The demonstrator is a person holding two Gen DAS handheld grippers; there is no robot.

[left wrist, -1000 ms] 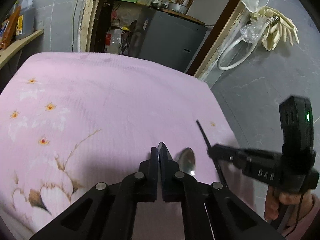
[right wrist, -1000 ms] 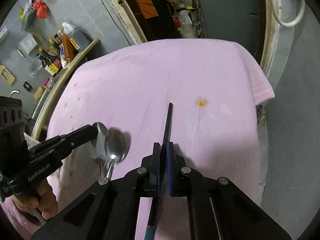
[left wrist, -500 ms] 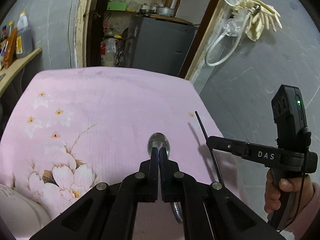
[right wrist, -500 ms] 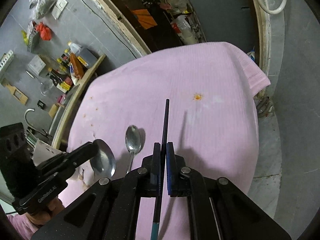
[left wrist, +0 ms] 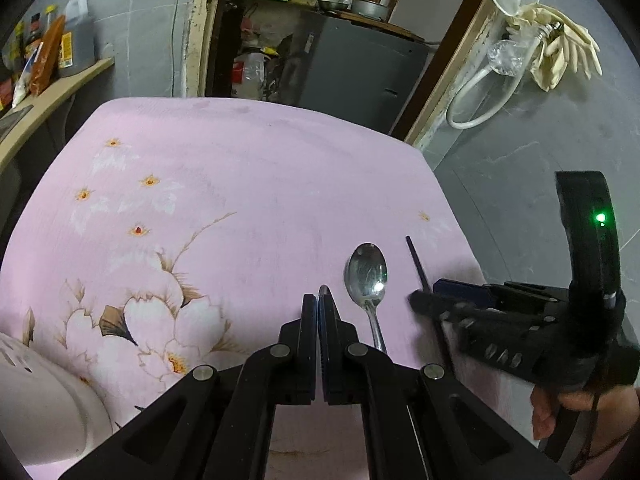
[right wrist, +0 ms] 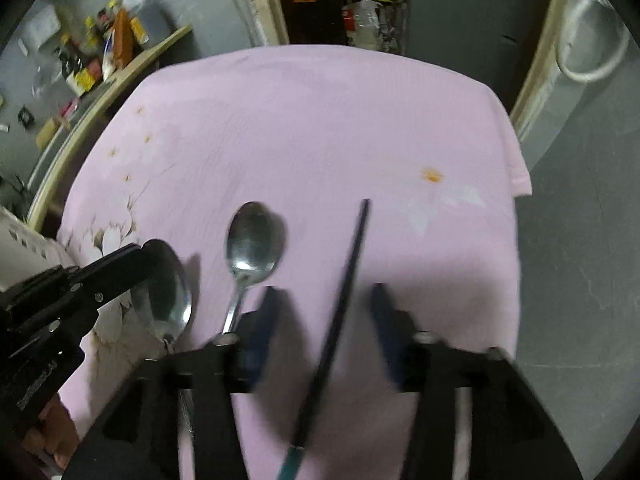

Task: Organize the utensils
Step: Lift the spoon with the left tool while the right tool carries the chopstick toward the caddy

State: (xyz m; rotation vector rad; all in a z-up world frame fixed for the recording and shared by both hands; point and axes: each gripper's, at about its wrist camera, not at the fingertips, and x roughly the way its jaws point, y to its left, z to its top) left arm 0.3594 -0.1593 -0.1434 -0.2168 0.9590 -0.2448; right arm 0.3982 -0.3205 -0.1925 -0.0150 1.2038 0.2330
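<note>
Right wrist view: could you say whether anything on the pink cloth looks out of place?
Nothing spilled or damaged. The spoon and black chopstick lie side by side on the pink cloth; oddly, the chopstick has no partner in view.

Grey walls (left wrist: 140,20), grey marbled floor (left wrist: 520,152). Tabletop covered by pink floral cloth (left wrist: 240,184). Open doorway behind it with worn cream frame (left wrist: 196,28); inside, dark grey cabinet (left wrist: 360,68) with metal pans (left wrist: 368,8) on top, clutter beside it. Wooden shelf (left wrist: 52,92) at left wall holds bottles (left wrist: 76,36). Rubber gloves (left wrist: 564,52) and white hose (left wrist: 476,92) hang at right. Dim light.
</note>
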